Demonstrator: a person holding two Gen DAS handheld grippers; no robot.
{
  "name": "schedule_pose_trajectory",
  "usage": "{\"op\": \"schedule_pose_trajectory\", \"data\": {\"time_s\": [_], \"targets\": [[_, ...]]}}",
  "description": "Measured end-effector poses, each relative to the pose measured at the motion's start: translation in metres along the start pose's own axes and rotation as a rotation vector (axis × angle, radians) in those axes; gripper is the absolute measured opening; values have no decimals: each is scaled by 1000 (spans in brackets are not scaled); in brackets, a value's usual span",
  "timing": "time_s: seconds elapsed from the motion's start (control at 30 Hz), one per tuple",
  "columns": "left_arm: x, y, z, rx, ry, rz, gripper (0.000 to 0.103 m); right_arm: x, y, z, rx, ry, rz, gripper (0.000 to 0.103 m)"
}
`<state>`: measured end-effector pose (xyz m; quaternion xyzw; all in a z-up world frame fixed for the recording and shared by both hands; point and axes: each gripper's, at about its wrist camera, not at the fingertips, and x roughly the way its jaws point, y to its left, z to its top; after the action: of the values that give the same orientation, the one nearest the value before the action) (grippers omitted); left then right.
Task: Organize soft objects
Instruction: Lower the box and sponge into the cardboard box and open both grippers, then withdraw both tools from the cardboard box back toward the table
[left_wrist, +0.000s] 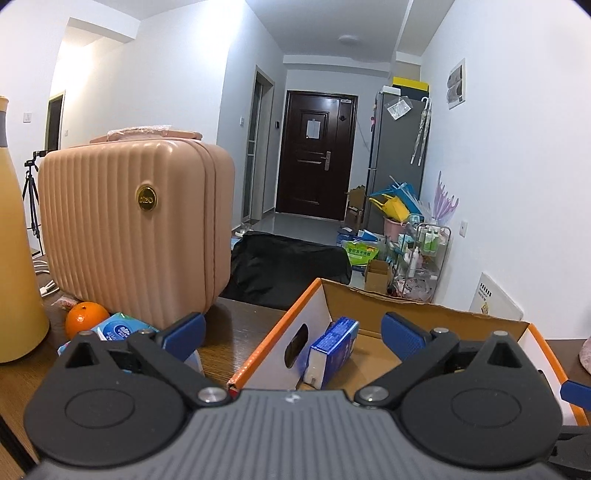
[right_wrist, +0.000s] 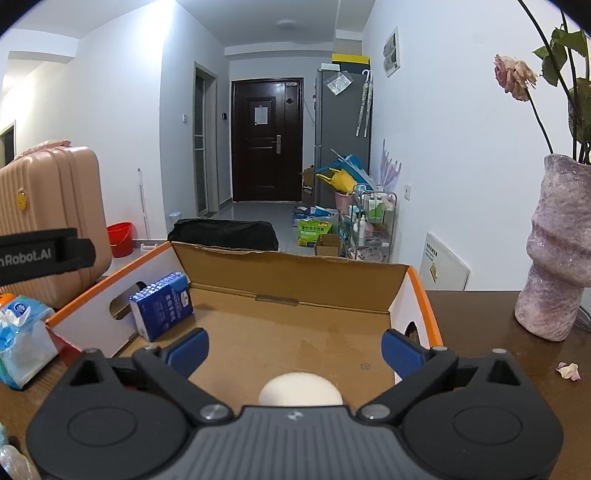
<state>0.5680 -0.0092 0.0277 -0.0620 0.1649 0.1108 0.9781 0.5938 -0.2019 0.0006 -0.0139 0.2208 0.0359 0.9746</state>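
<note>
Left tongs (left_wrist: 293, 332): spread wide with nothing between the blue pads, held over the near left wall of the box.
Right tongs (right_wrist: 294, 349): also spread wide and holding nothing, held over the near end of the box.
Cardboard box (right_wrist: 295, 273): open-topped, orange-edged with white outer walls, stood on the dark wooden surface (right_wrist: 480, 369).
Blue tissue pack (right_wrist: 162, 304): inside the box, leaning against its left wall next to the handle cut-out; the left wrist view showed it (left_wrist: 334, 350) tilted on edge.
White round soft object (right_wrist: 301, 389): on the box floor at the near end, just ahead of the right tongs, partly hidden by the tool body.
Light blue tissue pack (right_wrist: 22, 332): outside the box on the surface to its left, beside an orange (left_wrist: 86, 317).
Pink suitcase (left_wrist: 136, 229): upright on the surface behind the orange.
Pink vase (right_wrist: 554, 247): to the right of the box, holding a wilted rose (right_wrist: 515, 75).
</note>
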Motion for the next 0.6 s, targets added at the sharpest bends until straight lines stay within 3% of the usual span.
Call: {"op": "schedule_pose_trajectory", "data": {"time_s": [0.6], "targets": [[-36, 18, 21, -48, 14, -40, 103, -34, -10, 25, 64, 2, 30, 103]]}}
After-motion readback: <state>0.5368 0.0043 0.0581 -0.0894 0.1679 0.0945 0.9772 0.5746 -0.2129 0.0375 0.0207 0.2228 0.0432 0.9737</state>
